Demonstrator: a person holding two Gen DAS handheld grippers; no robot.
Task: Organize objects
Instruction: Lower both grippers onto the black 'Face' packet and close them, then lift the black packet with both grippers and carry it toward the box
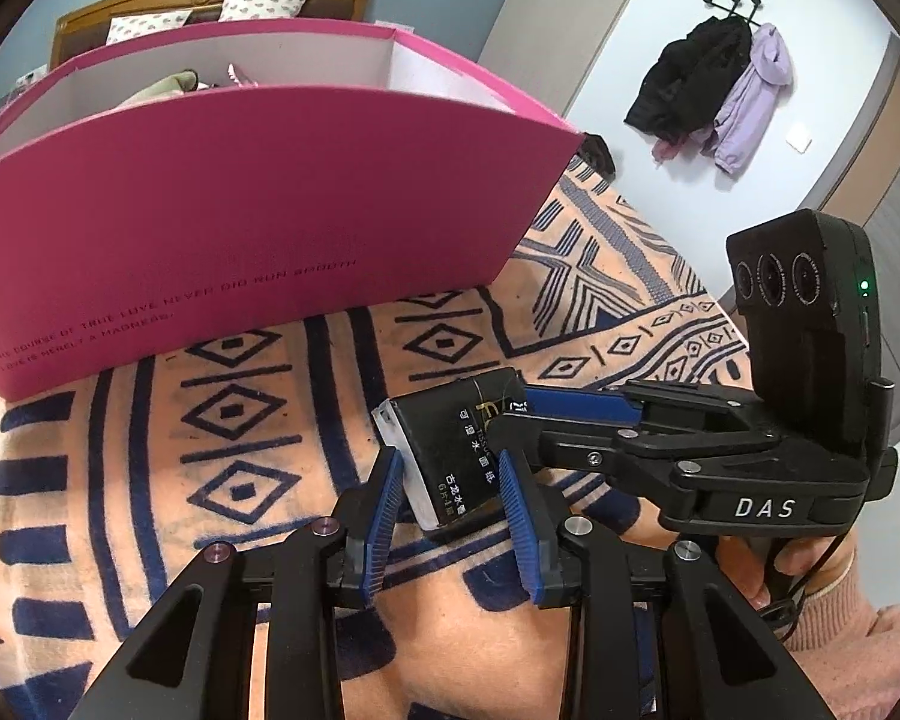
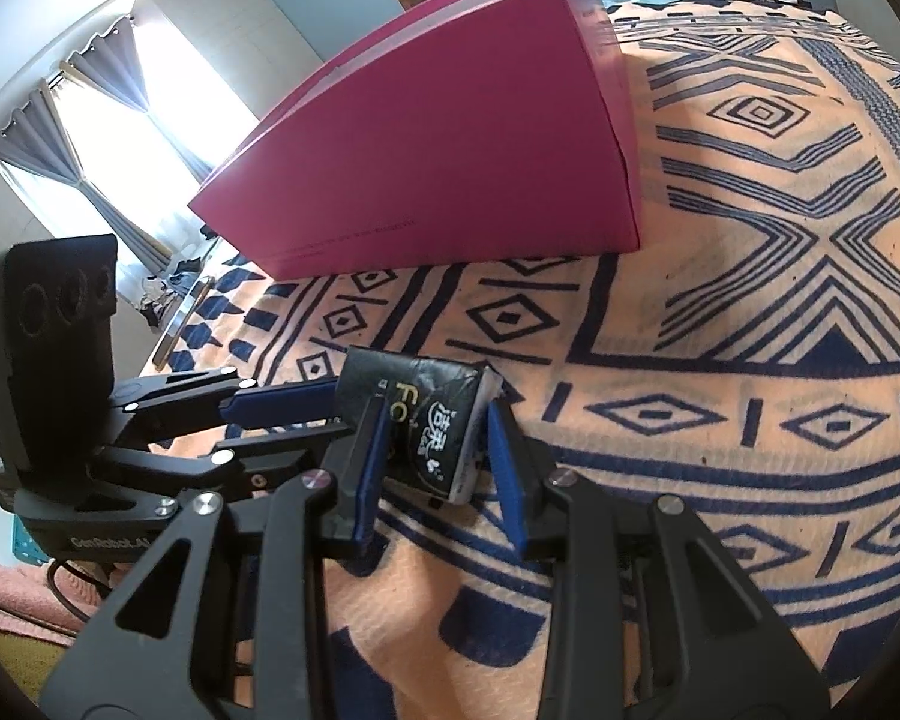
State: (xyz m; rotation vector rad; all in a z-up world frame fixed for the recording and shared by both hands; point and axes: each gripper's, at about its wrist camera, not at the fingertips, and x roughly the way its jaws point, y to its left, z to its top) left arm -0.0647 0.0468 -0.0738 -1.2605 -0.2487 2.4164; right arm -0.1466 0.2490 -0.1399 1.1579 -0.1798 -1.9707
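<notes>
Black and shiny, the tissue pack (image 1: 450, 450) sits on the patterned blanket (image 1: 150, 450), just in front of the pink box (image 1: 258, 228). Both grippers come at it from two sides. The left gripper (image 1: 450, 498) has its blue pads apart, with the pack between them but not squeezed. The right gripper (image 2: 438, 456) is spread too, its pads beside the pack. I think the pack goes into the box, where some things already lie.

The tissue pack (image 1: 450, 450) is glossy black plastic film, kinda crinkly. The pink box (image 1: 240, 210) at 11 o'clock looks like matt smooth cardboard. The bed blanket (image 2: 750, 312) is fuzzy woven cloth; the headboard (image 1: 210, 0) is varnished wood.
</notes>
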